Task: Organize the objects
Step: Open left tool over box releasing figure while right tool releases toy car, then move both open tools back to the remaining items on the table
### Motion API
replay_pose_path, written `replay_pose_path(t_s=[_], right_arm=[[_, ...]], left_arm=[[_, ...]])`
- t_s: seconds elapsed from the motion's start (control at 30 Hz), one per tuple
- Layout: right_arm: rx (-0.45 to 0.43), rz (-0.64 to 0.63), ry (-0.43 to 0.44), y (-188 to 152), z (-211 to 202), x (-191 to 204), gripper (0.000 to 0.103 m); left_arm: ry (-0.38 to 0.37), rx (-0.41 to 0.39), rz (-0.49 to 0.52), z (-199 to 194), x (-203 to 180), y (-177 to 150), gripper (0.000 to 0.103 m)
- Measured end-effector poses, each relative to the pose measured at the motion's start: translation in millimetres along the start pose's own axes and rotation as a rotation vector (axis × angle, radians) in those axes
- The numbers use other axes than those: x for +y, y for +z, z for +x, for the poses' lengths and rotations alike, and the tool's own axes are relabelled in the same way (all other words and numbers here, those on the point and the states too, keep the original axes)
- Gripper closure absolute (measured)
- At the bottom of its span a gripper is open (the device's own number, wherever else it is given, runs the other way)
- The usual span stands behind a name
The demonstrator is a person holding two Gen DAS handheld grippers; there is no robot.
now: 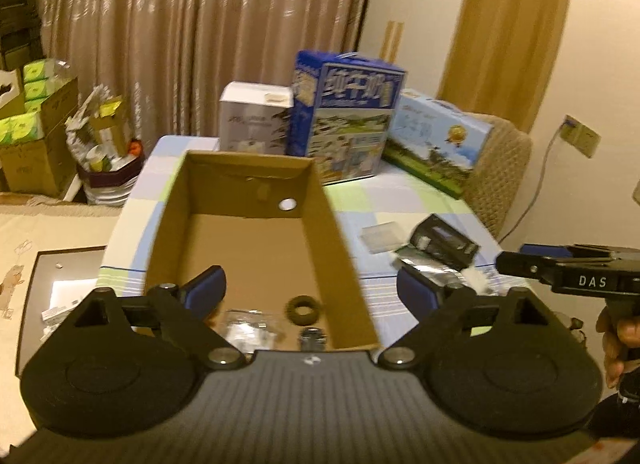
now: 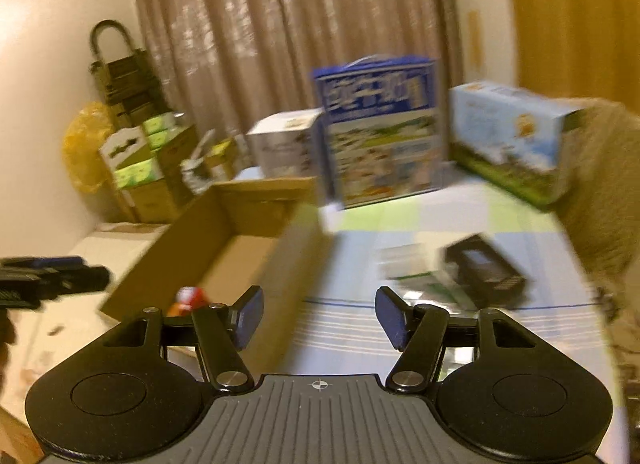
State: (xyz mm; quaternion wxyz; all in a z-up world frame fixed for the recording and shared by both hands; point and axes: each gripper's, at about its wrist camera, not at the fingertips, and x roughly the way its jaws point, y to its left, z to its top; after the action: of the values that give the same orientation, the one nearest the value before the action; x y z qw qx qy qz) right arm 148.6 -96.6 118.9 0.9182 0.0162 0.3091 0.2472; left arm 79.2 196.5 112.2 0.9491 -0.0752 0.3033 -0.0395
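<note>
1. Left gripper (image 1: 310, 288): jaws spread wide, nothing between the blue pads (image 1: 206, 290). It hangs over the near end of the box (image 1: 340, 248), low centre of the left wrist view.
2. Right gripper (image 2: 318, 314): jaws wide apart, empty. It sits over the tablecloth (image 2: 460, 220), right of the box (image 2: 296, 260). This view is motion-blurred.
3. The right gripper also shows at the right edge of the left view as a black body marked "DAS" (image 1: 580, 274), with a hand (image 1: 618, 338) on its grip.
4. Box: open cardboard, centre of the left view, round hole (image 1: 287, 204) in the far wall.
5. In the box, near end: dark ring (image 1: 301, 307), metal cylinder (image 1: 312, 338) just below it in frame, clear packet (image 1: 248, 326) to their left. Far end of the floor is bare.
6. Right view: small red-and-white item (image 2: 192, 298) at the box's near corner, too blurred to identify.
7. On the cloth right of the box: clear plastic case (image 1: 380, 238), black device (image 1: 444, 242) beside it, foil packet (image 1: 432, 268) just in front of the device.
8. Back of table, upper centre: white carton (image 1: 256, 120), tall blue carton (image 1: 348, 116), low blue carton (image 1: 436, 140), left to right.
9. Far left: stacked boxes (image 1: 36, 132) on the floor, in front of the curtain (image 1: 192, 24).
</note>
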Motion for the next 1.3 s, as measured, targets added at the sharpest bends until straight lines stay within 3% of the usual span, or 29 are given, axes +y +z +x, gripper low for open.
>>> replay_pose_path(t_s=[0.17,0.37,0.7,0.87,1.03,1.3], right_arm=[[-0.032,0.063,-0.116,-26,-51,-56,0.043],[-0.023,0.174,-0.24,-65,-89,-118,0.043],[-0.016,0.266,-0.295,-104,-99,-177,0.043],[0.019,0.338,-0.267,-110,-76,-201,0.043],[0.03,0.295,-0.261,-105,-50,-215,0.043],[0.052,0.355,-0.286,-105,-17,-243,0.043]], left_arm=[[-0.046,-0.018,0.033,-1,-44,-6,0.001],[-0.109,-0.002,0.08,23,-100,-14,0.001],[-0.177,0.084,0.155,92,-169,-48,0.002],[-0.21,0.156,0.187,129,-190,-72,0.011],[-0.245,0.209,0.235,165,-209,-89,0.02],[-0.326,0.254,0.294,210,-238,-105,0.047]])
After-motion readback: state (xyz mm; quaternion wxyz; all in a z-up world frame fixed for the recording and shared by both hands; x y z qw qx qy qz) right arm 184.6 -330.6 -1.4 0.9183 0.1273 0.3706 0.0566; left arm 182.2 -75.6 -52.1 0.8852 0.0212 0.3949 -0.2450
